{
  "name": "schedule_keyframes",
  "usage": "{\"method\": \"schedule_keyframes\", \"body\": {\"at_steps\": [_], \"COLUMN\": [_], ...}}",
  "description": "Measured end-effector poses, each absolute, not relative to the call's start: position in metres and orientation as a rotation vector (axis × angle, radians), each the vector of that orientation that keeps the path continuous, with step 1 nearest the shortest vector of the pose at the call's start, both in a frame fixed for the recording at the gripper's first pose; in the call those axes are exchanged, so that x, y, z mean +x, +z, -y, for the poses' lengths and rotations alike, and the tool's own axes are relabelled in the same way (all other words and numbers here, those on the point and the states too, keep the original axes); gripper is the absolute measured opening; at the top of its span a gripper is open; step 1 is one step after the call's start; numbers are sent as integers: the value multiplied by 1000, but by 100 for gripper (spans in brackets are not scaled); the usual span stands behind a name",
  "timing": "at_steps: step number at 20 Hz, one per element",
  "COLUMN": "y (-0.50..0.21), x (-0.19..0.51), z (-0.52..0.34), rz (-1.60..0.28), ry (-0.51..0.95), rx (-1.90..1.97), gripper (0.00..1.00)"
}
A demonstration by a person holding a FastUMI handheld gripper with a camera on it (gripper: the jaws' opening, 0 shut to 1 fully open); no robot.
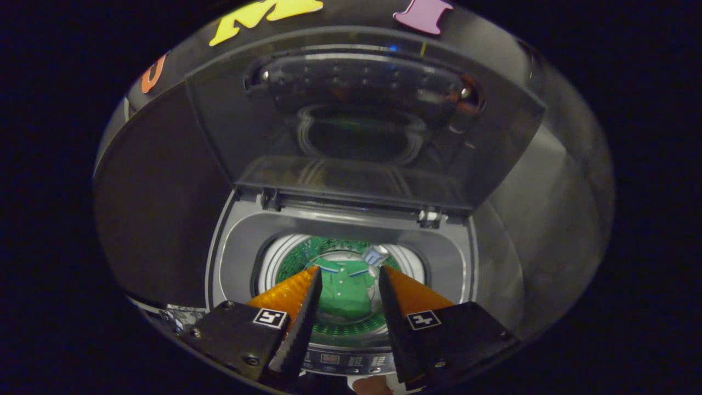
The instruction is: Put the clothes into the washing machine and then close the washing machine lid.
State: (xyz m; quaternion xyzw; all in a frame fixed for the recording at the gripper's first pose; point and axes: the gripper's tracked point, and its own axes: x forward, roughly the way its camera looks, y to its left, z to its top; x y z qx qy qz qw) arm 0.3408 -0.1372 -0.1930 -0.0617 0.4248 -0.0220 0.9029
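A grey top-loading washing machine (236, 258) stands below me with its lid (362, 120) raised upright at the back. Down in the drum (299, 249) lies a small green shirt (346, 291) with a blue-trimmed collar, spread flat on the drum floor. My gripper (348, 273) hovers above the drum opening, open, with nothing between its fingers. The shirt shows through the gap between the fingers, well below them.
The machine's control panel (351, 362) runs along the front edge just under the fingers. The open lid stands tall behind the drum mouth. Dark cloth walls close in on both sides.
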Motion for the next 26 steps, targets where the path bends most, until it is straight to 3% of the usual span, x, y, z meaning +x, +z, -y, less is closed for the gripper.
{"method": "schedule_keyframes", "body": {"at_steps": [3,7,15,16,17,18,26], "y": [-157,-123,-25,-20,-18,-14,-16], "x": [348,350,390,401,411,423,488], "z": [128,123,95,95,94,90,94], "rz": [-811,-801,-623,-627,-633,-630,-629], "ry": [-9,29,135,133,132,138,89], "rx": [-123,-103,-65,-67,-64,-57,-16], "gripper": [66,85,85,86,95,98,98]}}
